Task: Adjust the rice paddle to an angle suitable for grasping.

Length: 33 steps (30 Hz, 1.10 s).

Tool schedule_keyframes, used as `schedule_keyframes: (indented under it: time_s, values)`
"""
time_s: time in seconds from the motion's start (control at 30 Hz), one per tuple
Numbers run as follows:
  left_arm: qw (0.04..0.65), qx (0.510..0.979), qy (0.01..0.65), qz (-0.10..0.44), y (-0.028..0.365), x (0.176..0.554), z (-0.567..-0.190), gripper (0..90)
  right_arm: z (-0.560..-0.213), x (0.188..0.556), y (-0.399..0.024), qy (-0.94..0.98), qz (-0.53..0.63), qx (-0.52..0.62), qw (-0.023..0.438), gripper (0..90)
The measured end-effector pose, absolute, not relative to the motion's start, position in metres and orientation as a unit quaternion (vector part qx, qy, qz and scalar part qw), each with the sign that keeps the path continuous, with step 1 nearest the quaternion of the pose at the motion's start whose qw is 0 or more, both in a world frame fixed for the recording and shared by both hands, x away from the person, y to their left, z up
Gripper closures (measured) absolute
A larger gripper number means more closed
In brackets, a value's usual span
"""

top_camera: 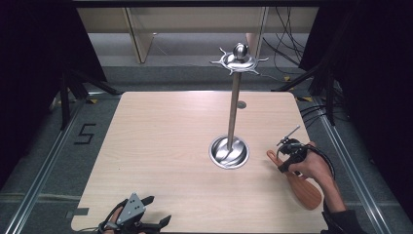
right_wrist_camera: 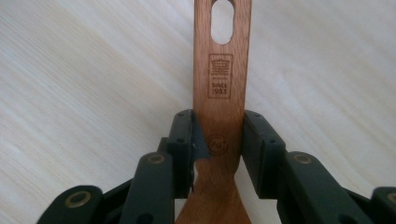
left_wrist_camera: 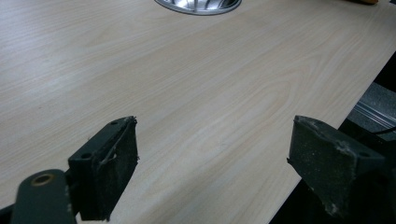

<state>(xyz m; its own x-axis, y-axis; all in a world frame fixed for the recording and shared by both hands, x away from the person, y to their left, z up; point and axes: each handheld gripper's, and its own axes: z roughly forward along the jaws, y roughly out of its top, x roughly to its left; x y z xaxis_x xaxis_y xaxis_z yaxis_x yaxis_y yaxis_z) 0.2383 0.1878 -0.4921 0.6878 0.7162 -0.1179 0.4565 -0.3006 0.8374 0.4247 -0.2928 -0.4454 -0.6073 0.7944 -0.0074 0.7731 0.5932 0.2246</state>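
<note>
The wooden spatula [right_wrist_camera: 219, 116] lies flat on the bench [top_camera: 160, 161] near its right edge, its broad blade toward the person and its narrow handle slanting away toward the far left. In the right gripper view the handle runs straight up between the two black jaws, with a stamped mark on the wood and a long oval hanging hole near its end. The right tongs [right_wrist_camera: 218, 137] are closed on that handle, one pad pressed to each side edge, just above where the wood widens into the blade. In the high view the right tongs [top_camera: 288, 155] sit over the handle with the person's right hand [top_camera: 311, 165] wrapped round them, and the reddish blade [top_camera: 304, 191] shows below the hand.

Just left of the handle's tip stands a metal stand [top_camera: 233, 105]: a round shiny base [top_camera: 229, 152] on the bench, a thin upright pole, and a ring of short hooks [top_camera: 238, 61] under a ball at the top. Stand and spatula are near each other but apart.

At the near left edge of the bench the left tongs [top_camera: 158, 209] rest low, well apart from the spatula. In the left gripper view the left tongs [left_wrist_camera: 212, 163] gape wide with bare bench wood between the pads, and the rim of the stand's base shows at the top.
</note>
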Motion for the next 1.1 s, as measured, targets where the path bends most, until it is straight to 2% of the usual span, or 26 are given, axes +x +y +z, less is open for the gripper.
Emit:
schedule_keyframes:
  time_s: [0.4,1.1]
  values:
    - [0.468,0.789,0.378,0.122,0.189,0.239,-0.493,15.0,-0.411,0.393,-0.311,0.863,0.227,0.435,0.12,67.1]
    - [0.464,0.791,0.376,0.134,0.189,0.238,-0.492,15.0,-0.362,0.379,-0.298,0.841,0.325,0.394,0.177,67.1]
